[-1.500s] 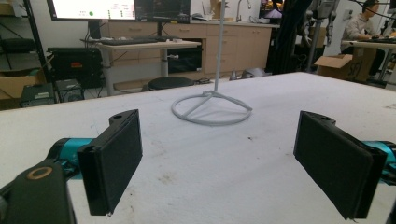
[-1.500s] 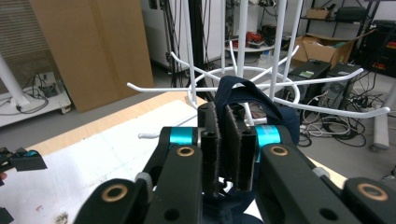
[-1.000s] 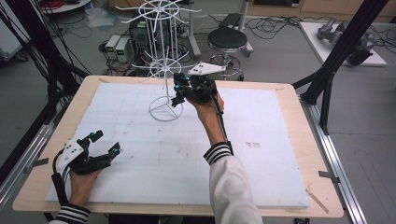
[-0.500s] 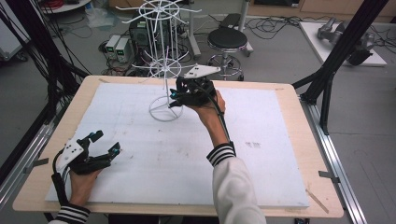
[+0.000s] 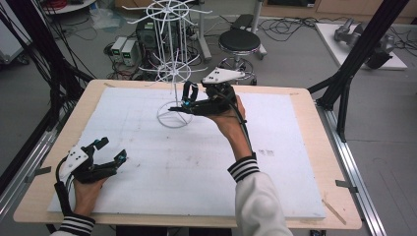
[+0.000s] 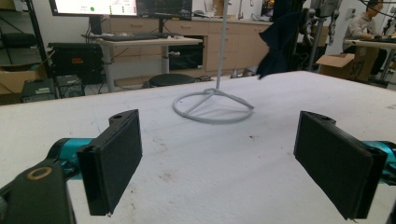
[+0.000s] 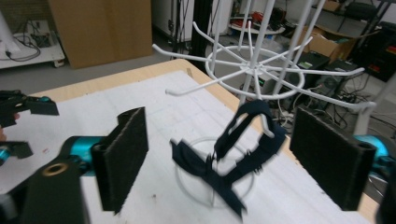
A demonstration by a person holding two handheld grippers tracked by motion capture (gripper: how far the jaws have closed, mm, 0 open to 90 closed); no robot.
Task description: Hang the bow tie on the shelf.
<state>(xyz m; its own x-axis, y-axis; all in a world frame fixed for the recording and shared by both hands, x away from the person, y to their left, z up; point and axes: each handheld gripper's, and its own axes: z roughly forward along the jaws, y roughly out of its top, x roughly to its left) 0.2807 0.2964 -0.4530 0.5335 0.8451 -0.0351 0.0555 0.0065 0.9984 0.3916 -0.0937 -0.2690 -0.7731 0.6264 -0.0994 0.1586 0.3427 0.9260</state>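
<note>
"Did it let go? From here I can't tell."

"It did. The right gripper (image 7: 224,149) has its jaws spread wide now, nothing between the pads. A second ago that hand was pressed in against the pole of the wire display stand (image 5: 173,73). Since then it has drawn back a little toward the right edge of the table (image 5: 305,147)."

"And the strap?"

"The dark fabric strap (image 7: 194,165) is looped over one of the hooks on the lower ring (image 7: 254,65) and dangles above the round base (image 5: 174,118). It's free of both jaws, though it hangs in the gap between them. It looks a bit blurred, so I'd guess it's swinging."

"Where's the stand itself?"

"Toward the far edge, a little left of the middle, standing on the white foam board."

"So the hanging is done?"

"I'd say so, as long as the loop sits far enough back on the hook. If the hand catches the tail while pulling away, it could drag the strap off again."

"What about the other hand?"

"The left gripper (image 5: 110,150) hasn't budged. It rests near the front-left corner, jaws apart and empty, pointed at the stand."
</note>
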